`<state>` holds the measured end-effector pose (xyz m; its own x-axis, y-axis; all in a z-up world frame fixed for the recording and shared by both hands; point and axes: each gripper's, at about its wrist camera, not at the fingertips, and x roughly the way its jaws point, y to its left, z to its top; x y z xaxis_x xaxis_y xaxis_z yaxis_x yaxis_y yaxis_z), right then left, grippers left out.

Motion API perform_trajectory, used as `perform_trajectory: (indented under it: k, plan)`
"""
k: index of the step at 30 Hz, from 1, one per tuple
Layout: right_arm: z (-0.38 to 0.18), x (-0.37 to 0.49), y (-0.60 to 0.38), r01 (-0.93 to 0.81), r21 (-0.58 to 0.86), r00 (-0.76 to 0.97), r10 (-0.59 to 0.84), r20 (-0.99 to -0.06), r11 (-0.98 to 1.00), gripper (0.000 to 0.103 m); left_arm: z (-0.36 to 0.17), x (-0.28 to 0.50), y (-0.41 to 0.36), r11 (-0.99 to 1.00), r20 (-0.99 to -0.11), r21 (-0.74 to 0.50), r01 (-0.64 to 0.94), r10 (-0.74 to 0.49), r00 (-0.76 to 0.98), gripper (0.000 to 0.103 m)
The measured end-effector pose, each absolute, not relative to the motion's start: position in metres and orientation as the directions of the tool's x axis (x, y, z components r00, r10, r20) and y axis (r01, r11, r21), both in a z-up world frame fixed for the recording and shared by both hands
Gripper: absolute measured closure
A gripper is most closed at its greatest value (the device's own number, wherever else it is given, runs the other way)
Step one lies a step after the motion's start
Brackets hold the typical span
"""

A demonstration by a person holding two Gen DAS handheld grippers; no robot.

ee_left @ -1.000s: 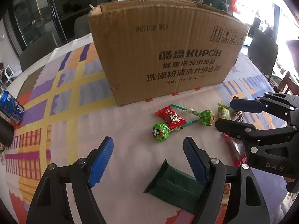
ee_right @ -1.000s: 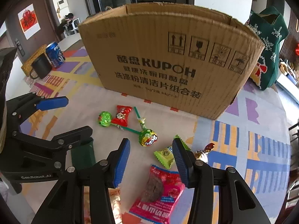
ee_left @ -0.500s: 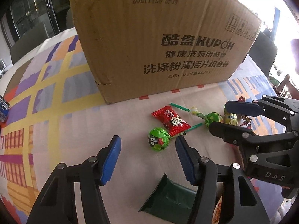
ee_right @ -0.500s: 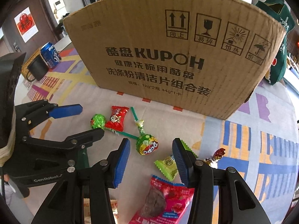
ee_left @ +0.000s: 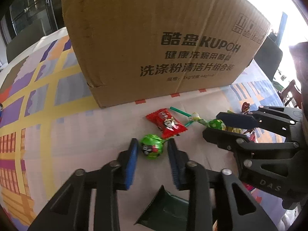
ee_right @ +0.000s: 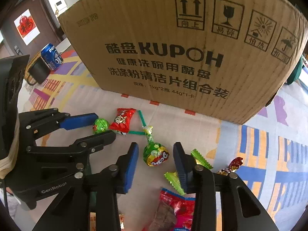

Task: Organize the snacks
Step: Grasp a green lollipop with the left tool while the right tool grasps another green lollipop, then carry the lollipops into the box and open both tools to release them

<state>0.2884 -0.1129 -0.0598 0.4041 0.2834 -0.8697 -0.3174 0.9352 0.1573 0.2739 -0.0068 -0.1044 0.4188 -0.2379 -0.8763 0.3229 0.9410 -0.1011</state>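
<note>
My left gripper [ee_left: 153, 144] is open, its blue pads on either side of a green lollipop head [ee_left: 152, 148] on the tablecloth, with small gaps. My right gripper [ee_right: 155, 150] is open around a second green lollipop head [ee_right: 156, 154]. The left gripper also shows in the right wrist view [ee_right: 100, 125], and the right gripper in the left wrist view [ee_left: 218, 126]. A red candy [ee_left: 166, 122] lies between the two lollipops, over their green sticks. A large cardboard box [ee_left: 154, 38] stands just behind.
A dark green packet [ee_left: 165, 209] lies under my left gripper. A lime-green candy [ee_right: 182, 171], a red-gold wrapped sweet [ee_right: 233, 163] and a red-pink snack pack [ee_right: 173, 211] lie near my right gripper. A blue can [ee_right: 52, 55] and a black mug [ee_right: 37, 73] stand far left.
Both grippers have moved forward and down toward the box. Each has narrowed around a lollipop head. The left one was wide open over the green packet a second ago.
</note>
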Motion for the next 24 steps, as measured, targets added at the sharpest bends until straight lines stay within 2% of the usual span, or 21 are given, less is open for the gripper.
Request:
perform_trajectory:
  k: [2, 24]
  plan:
    - [-0.061, 0.288, -0.113, -0.316, 0.157, 0.402, 0.282, -0.871, 0.936, 0.074, -0.105, 0.273, -0.010, 0.942, -0.876, -0.100, 0.320, -0.236, 0.421, 0.078]
    - [-0.011, 0.249, -0.134, -0.295, 0.158, 0.513, 0.296, -0.806, 0.942, 0.075, -0.052, 0.227, -0.005, 0.961, -0.807, -0.100, 0.258, -0.230, 0.544, 0.078]
